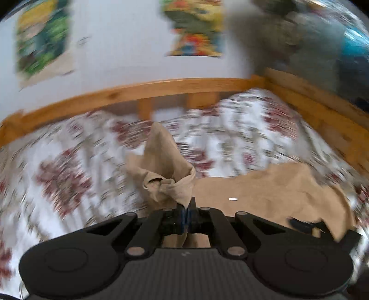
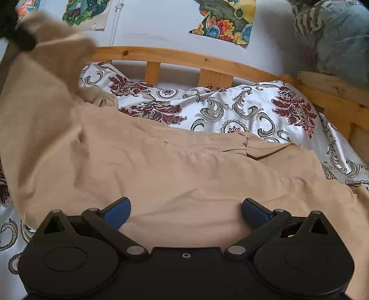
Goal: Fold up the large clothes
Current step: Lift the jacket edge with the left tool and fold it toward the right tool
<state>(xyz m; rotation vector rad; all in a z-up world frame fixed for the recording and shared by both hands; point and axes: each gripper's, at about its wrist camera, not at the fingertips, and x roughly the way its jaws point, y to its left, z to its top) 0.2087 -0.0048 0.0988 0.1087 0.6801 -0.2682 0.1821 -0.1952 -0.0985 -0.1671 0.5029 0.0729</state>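
left tongs (image 1: 187, 215): clamped tight on a bunched corner of the garment (image 2: 175, 175), lifted clear of the bed (image 2: 265, 110)
right tongs (image 2: 185, 213): jaws wide apart, nothing gripped, hovering over the near part of the cloth
garment: tan, large, spread across the near half of the bed; left end hangs up from the left tongs, rest lies flat with creases
step: looks like carrying the raised corner over to make a fold
do it well: keep the pinch firm, hold the corner high so the fabric doesn't drag; right tongs could pin or take the near edge to keep the fold line straight
around: wooden rail (image 2: 184, 57) at far side, posters (image 2: 226, 20) on the wall, bundle (image 2: 334, 39) far right
in the way: nothing on the cloth; rumpled patterned cover underneath may snag; left view is blurred
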